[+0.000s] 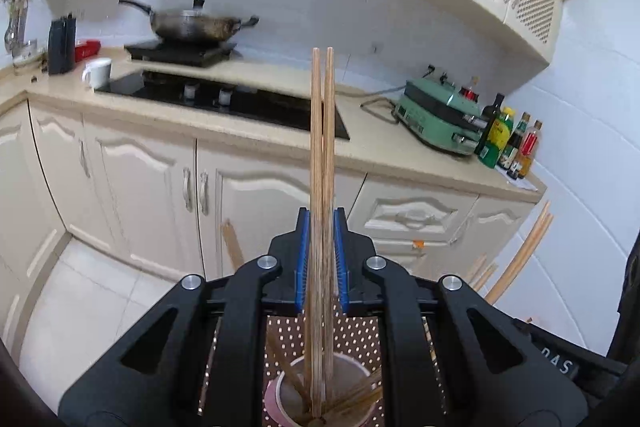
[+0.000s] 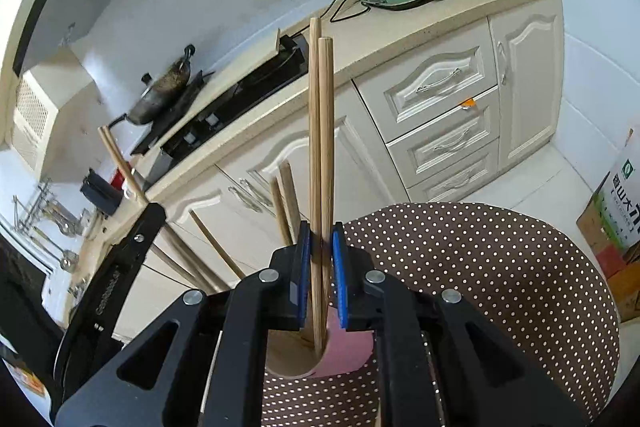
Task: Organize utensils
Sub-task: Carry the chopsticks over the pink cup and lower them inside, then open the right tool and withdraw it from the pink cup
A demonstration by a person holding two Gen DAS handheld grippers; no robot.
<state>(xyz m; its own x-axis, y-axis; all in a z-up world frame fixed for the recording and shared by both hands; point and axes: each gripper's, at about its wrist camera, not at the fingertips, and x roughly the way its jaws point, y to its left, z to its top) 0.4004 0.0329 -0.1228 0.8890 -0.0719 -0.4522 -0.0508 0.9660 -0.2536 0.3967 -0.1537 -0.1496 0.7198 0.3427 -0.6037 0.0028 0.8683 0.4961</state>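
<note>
while both grippers clamp chopstick pairs, you are mid-insertion: the left gripper [image 1: 321,259] pinches its chopsticks [image 1: 322,131] with tips inside the pink cup [image 1: 276,393], and the right gripper [image 2: 320,275] pinches chopsticks [image 2: 321,155] entering that cup. next, release both pairs above the cup.

Tan chopsticks [image 2: 320,155], pink cup [image 2: 344,355], brown white-dotted cloth [image 2: 500,267], blue-padded claw [image 2: 321,251].

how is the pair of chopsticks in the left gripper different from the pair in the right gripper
The left gripper holds its chopsticks with top ends level; the right gripper's chopsticks stand uneven, one top higher. The left pair's lower ends sit among other chopsticks in the pink cup; the right pair's dip just inside its rim. Both pairs are wooden, upright and clamped.
</note>
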